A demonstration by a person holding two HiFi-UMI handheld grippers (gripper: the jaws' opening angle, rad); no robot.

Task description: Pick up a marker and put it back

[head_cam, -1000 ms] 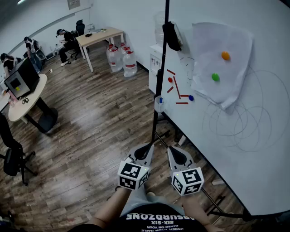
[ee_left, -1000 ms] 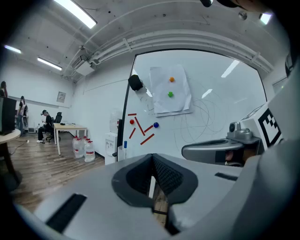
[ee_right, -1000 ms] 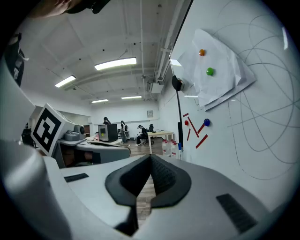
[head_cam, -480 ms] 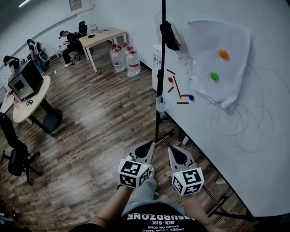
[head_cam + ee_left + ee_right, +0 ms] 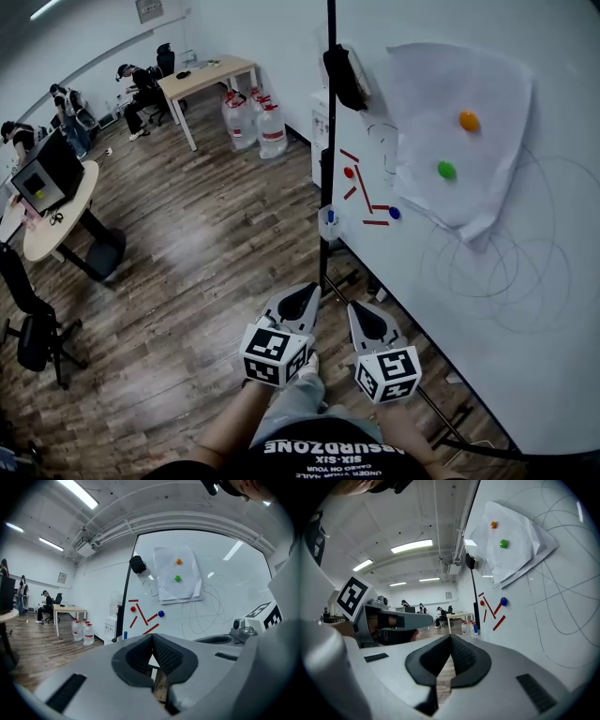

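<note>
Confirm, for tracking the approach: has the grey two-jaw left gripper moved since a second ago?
Yes. The left gripper edged forward, its tips now nearer the whiteboard's black upright pole.

My marker (image 5: 331,214), blue end up, stands upright in a small clear cup (image 5: 327,226) at the whiteboard (image 5: 525,356) edge. It is well ahead of my left hand-held gripper (image 5: 307,294) and right hand-held gripper (image 5: 360,308).
</note>
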